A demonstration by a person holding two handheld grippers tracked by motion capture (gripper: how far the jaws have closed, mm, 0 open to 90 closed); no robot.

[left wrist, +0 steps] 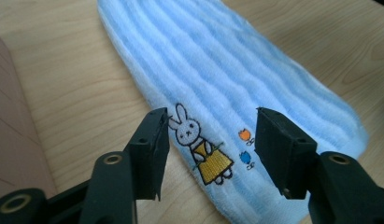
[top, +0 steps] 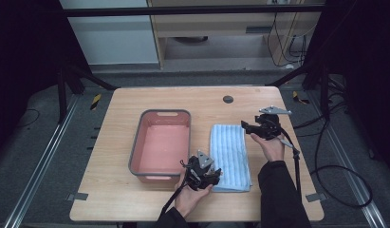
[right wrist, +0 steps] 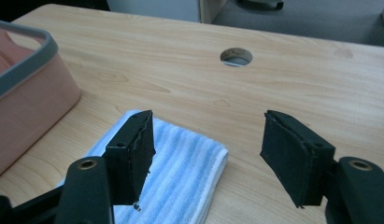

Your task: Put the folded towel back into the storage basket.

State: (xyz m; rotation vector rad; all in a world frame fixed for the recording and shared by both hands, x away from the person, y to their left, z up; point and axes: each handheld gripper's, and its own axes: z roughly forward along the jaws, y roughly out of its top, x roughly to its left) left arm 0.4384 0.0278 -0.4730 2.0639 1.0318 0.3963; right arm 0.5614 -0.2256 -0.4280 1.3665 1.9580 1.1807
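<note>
L gripper [left wrist: 210, 140]: jaws apart, nothing pinched, hanging over the near end of the towel [left wrist: 236, 88]; the rabbit motif [left wrist: 199, 149] sits right between them. In the high view this gripper [top: 206, 175] is at the towel's [top: 229, 154] near-left corner, just beside the bin [top: 135, 147].

R gripper [right wrist: 208, 154]: jaws also apart, empty, aimed at the far end of the towel [right wrist: 180, 177]; its left jaw is over the cloth, its right jaw over bare table [right wrist: 292, 84]. High view puts it [top: 249, 127] at the far-right corner.

Towel lies folded flat on the table, right of the pink bin, apart from it. Bin looks empty.

Step in hand, prob: grab both ends of the towel to lift it, likely into the bin.

To do it well:
- Drop each gripper till the lower jaw tip meets the wood, then close, so all folded layers get caught, not just the top one.
- R needs to shift w/ both jaws over cloth; now it straddles the edge.
- Close both at once, lift evenly, or the fold opens.
</note>
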